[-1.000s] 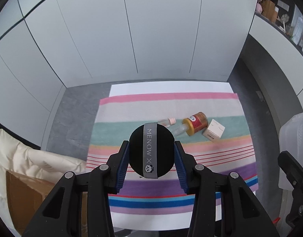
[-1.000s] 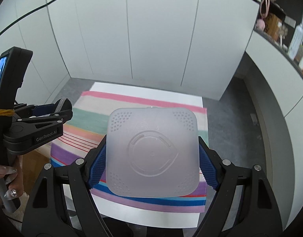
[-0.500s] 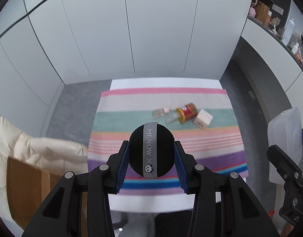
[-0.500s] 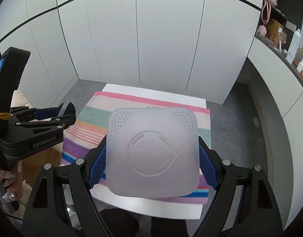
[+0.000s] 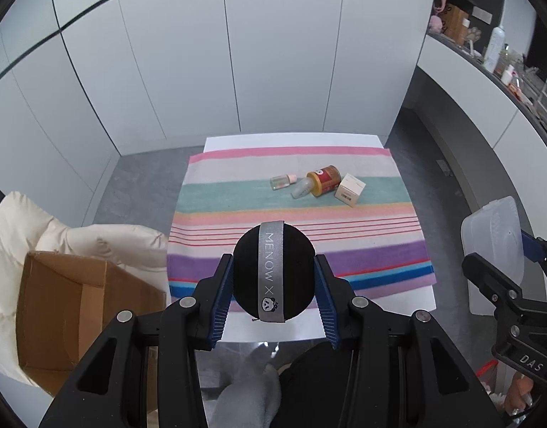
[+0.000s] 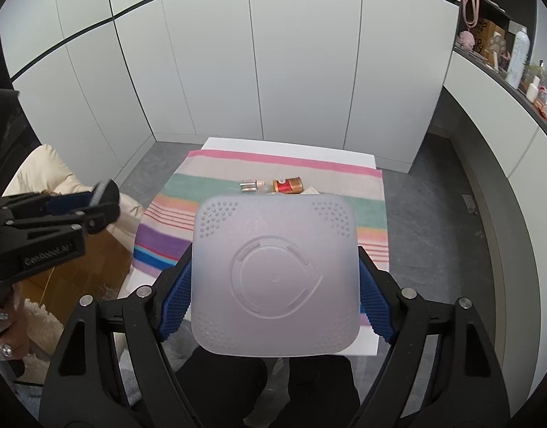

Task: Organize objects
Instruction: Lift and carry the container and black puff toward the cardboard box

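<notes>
- A small white table (image 5: 294, 324) stands before white cabinet doors, covered by a striped cloth (image 5: 237, 196), the landmark for everything below.
- On the cloth's green band, far side and toward its right, lie four small things in a touching row: a clear bottle (image 5: 283, 181), a pale dropper (image 5: 302, 188), an orange jar (image 5: 325, 179) on its side, and a small carton (image 5: 350, 189).
- The left gripper (image 5: 273, 278) hangs above the cloth's near edge, its blue pads clamped on a black ball (image 5: 248, 271) with a grey band.
- The right gripper (image 6: 275, 285) is off the cloth's near right corner, jaws pressed on the sides of a frosted square container (image 6: 273, 271).
- Judgement: both loads lie nearer the person than the row; the container's flat face points at the cloth, and the left hand is nearer its middle.
</notes>
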